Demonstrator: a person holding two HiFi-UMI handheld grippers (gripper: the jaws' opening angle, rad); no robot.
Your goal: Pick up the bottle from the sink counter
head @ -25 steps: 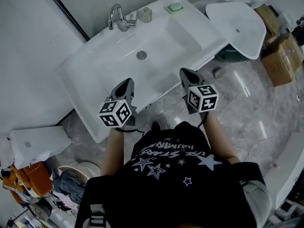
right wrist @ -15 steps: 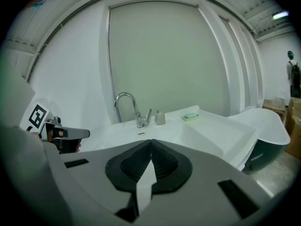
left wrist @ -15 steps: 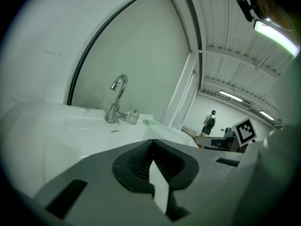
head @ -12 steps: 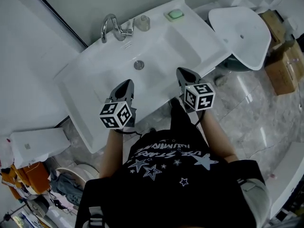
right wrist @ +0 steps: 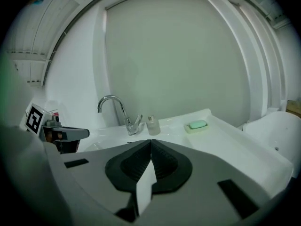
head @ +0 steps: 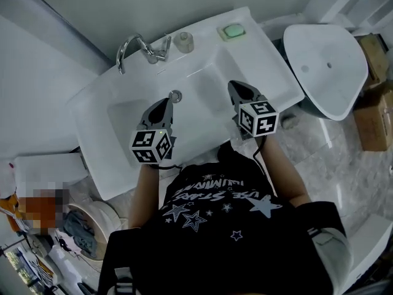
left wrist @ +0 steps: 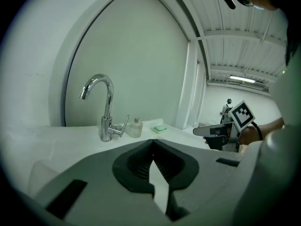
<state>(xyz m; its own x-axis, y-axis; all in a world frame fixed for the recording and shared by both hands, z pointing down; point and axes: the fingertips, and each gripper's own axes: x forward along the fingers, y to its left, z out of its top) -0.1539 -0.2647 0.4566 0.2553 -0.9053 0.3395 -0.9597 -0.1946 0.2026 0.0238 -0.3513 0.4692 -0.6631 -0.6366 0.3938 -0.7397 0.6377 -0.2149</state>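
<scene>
The bottle (head: 183,41) is small, of clear glass with a pale cap, and stands upright on the white sink counter (head: 258,54) just right of the chrome faucet (head: 138,48). My left gripper (head: 166,102) hovers over the basin near the drain, jaws shut and empty. My right gripper (head: 236,87) hangs over the basin's right side, also shut on nothing. In the left gripper view the bottle (left wrist: 135,127) is far ahead of the closed left gripper (left wrist: 152,141). From the right gripper (right wrist: 150,141), the bottle (right wrist: 152,125) stands beyond the tips, beside the faucet (right wrist: 122,112).
A dish with green soap (head: 232,31) lies on the counter right of the bottle. A loose white washbasin (head: 325,66) sits on the floor to the right, with cardboard boxes (head: 376,120) beyond it. A white box (head: 43,169) and clutter lie at lower left.
Both grippers have come forward from the sink's front edge to over the basin, closer to the faucet and bottle. Their jaws have stayed shut.
</scene>
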